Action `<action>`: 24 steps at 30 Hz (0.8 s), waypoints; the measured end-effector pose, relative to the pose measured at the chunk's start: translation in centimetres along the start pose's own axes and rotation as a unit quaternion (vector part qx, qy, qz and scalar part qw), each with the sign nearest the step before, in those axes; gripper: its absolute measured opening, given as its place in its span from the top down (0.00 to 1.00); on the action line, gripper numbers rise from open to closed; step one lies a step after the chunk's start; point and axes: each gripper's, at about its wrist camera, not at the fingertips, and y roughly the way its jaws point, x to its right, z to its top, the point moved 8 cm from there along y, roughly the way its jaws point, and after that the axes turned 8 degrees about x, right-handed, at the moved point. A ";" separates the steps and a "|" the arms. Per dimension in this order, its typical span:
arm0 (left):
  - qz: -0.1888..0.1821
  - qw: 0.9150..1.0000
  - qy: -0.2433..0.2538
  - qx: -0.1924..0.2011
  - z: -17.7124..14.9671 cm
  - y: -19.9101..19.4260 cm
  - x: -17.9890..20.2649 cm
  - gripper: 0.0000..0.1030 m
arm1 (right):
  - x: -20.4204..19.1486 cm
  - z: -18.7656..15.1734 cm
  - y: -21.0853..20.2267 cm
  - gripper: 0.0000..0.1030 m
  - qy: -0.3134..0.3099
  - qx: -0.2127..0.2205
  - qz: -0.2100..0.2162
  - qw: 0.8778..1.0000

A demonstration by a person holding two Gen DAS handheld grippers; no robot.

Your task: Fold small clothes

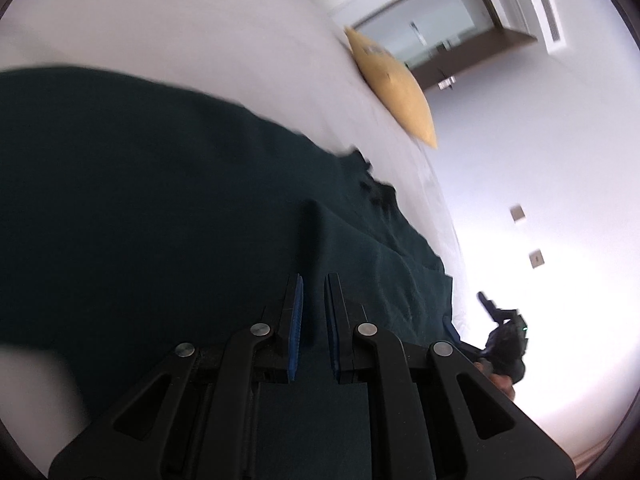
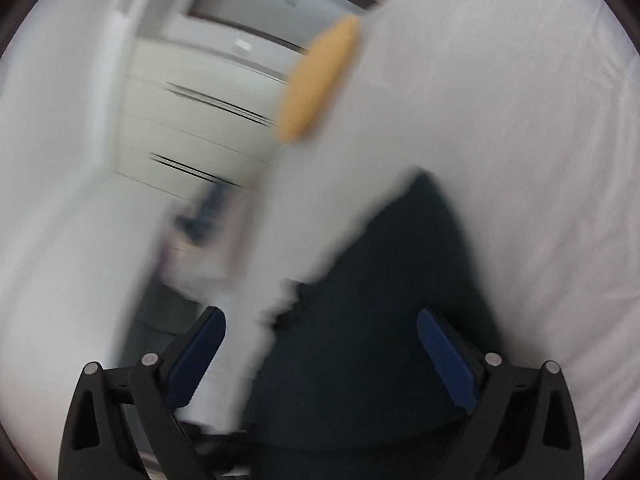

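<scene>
A dark green garment (image 1: 160, 200) lies spread on a white bed (image 1: 180, 20). My left gripper (image 1: 314, 292) is close over it, its blue-padded jaws nearly together with a fold of the cloth running between them. In the blurred right wrist view the same garment (image 2: 380, 300) lies on the bed (image 2: 520, 120). My right gripper (image 2: 320, 320) is wide open above the garment's edge with nothing between its fingers. The right gripper also shows in the left wrist view (image 1: 504, 336), held past the bed's edge.
A yellow pillow (image 1: 396, 88) lies at the bed's far edge, also in the right wrist view (image 2: 320, 84). Beyond the bed are a white wall with switch plates (image 1: 536, 258), a glass door (image 1: 420, 32) and white drawers (image 2: 192, 120).
</scene>
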 end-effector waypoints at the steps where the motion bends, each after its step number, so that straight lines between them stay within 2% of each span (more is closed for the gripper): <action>1: 0.003 1.000 -0.019 0.016 0.6 -2.7 -1.5 0.90 | 0.4 0.6 -0.4 0.26 0.003 0.006 -0.004 1.000; 2: 0.007 0.999 -0.033 0.032 0.9 -5.0 -2.3 0.85 | 1.1 1.0 -1.1 0.37 0.017 0.011 -0.026 0.999; 3: 0.014 0.997 -0.055 0.059 1.7 -7.9 -4.2 0.79 | 1.4 1.1 -2.1 0.38 0.033 0.018 -0.049 0.998; 4: 0.023 0.994 -0.074 0.083 2.4 -10.6 -6.1 0.51 | 0.9 1.2 -3.2 0.37 0.034 0.033 -0.055 0.997; 5: 0.033 0.988 -0.097 0.114 3.0 -13.3 -8.1 0.14 | -0.1 1.3 -4.5 0.32 0.024 0.056 -0.053 0.997; 6: 0.043 0.980 -0.121 0.151 3.5 -16.2 -10.0 0.06 | -1.5 1.1 -6.0 0.26 0.005 0.078 -0.047 0.996; 8: 0.058 0.960 -0.163 0.219 4.4 -22.1 -14.0 0.05 | -4.5 0.2 -7.9 0.19 -0.026 0.099 -0.025 0.994; 10: 0.058 0.946 -0.203 0.245 4.6 -25.8 -17.4 0.05 | -7.4 -1.4 -9.6 0.16 -0.055 0.108 -0.012 0.993; 13: 0.039 0.913 -0.285 0.290 4.4 -30.5 -22.6 0.07 | -11.5 -4.7 -9.7 0.14 -0.102 0.094 -0.002 0.990; 15: 0.037 0.899 -0.309 0.308 4.6 -32.8 -25.1 0.11 | -13.8 -7.0 -9.9 0.14 -0.127 0.082 0.007 0.989; 17: 0.033 0.889 -0.328 0.319 4.9 -34.1 -26.7 0.13 | -15.5 -8.9 -10.1 0.14 -0.145 0.071 0.014 0.987; 20: 0.046 0.883 -0.339 0.322 5.9 -35.3 -29.1 0.13 | -17.9 -11.4 -9.9 0.14 -0.165 0.051 0.027 0.985; 21: 0.049 0.876 -0.354 0.324 6.0 -35.4 -30.0 0.13 | -18.8 -12.1 -9.7 0.14 -0.173 0.044 0.031 0.983; 23: 0.053 0.866 -0.367 0.335 5.9 -34.7 -29.7 0.13 | -19.8 -13.3 -9.8 0.14 -0.184 0.037 0.037 0.982; 24: 0.057 0.865 -0.368 0.337 6.2 -34.9 -30.1 0.13 | -20.5 -13.9 -9.8 0.14 -0.193 0.034 0.042 0.980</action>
